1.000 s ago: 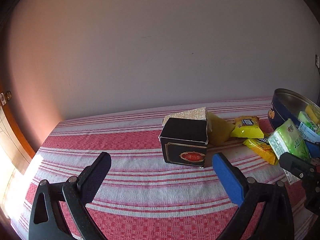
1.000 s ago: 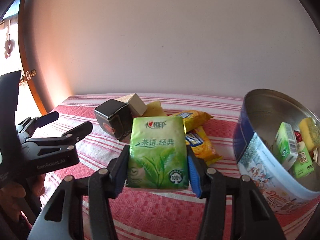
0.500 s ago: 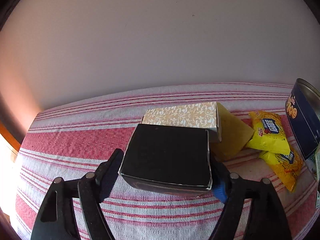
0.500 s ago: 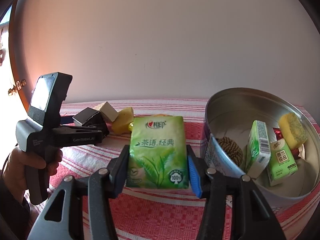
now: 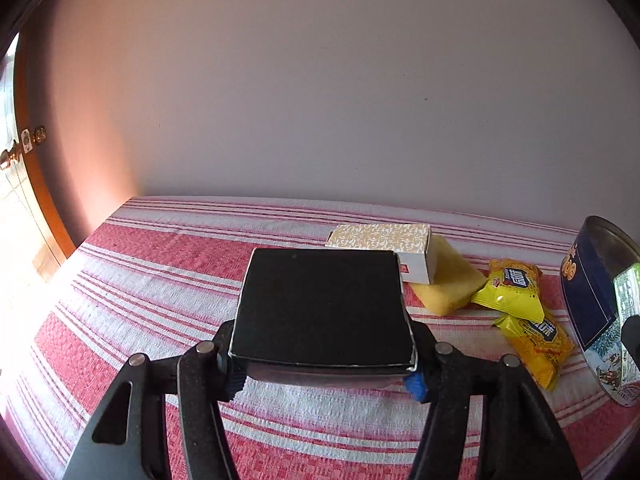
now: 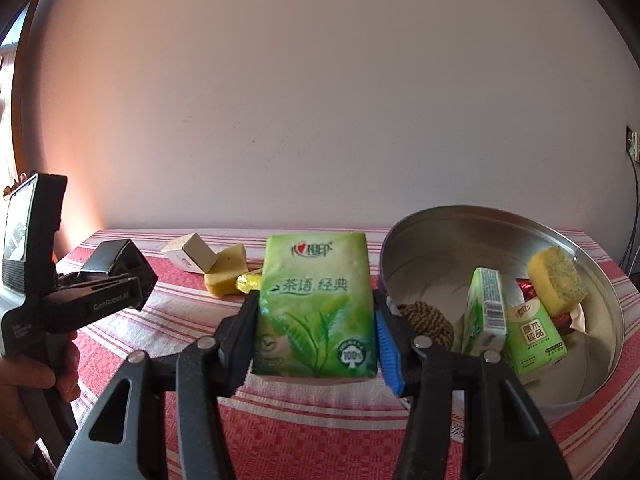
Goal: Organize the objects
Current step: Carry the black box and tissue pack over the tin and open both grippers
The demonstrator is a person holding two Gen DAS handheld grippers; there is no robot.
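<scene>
left gripper (image 5: 324, 372): jaws have just been closing; pads are now pinching the black box (image 5: 324, 304) by its two side walls, box between them, flat top facing up toward the camera.
right gripper (image 6: 316, 344): pads are clamping the green tissue pack (image 6: 316, 308) on its two narrow edges, printed face toward the camera.
tin (image 6: 600, 280): round metal tin is sitting on the striped tablecloth (image 5: 160, 280), just right of the pack; it is already holding two smaller green packs, a sponge, a cord coil and a red wrapper.
step in hand (judged): right is carrying the pack to the tin; left is taking up the box.
pack axis: long axis is running upright, logo end up, bottom edge low between the pads.
box axis: broad and squat, wide side running across the jaws, far edge pointing toward the wall; whether it is clear of the cloth cannot be told.
doing it well: right should be clearing the tin rim before lowering, and tilting the pack to slot into the free space left of the standing packs.
left caution: grip is sitting near the box's near edge, so lifting level and slow is advisable.
leftovers: patterned box (image 5: 380, 240), yellow sponge (image 5: 448, 280) and two yellow snack packets (image 5: 516, 288) are lying behind and to the right of the box.
</scene>
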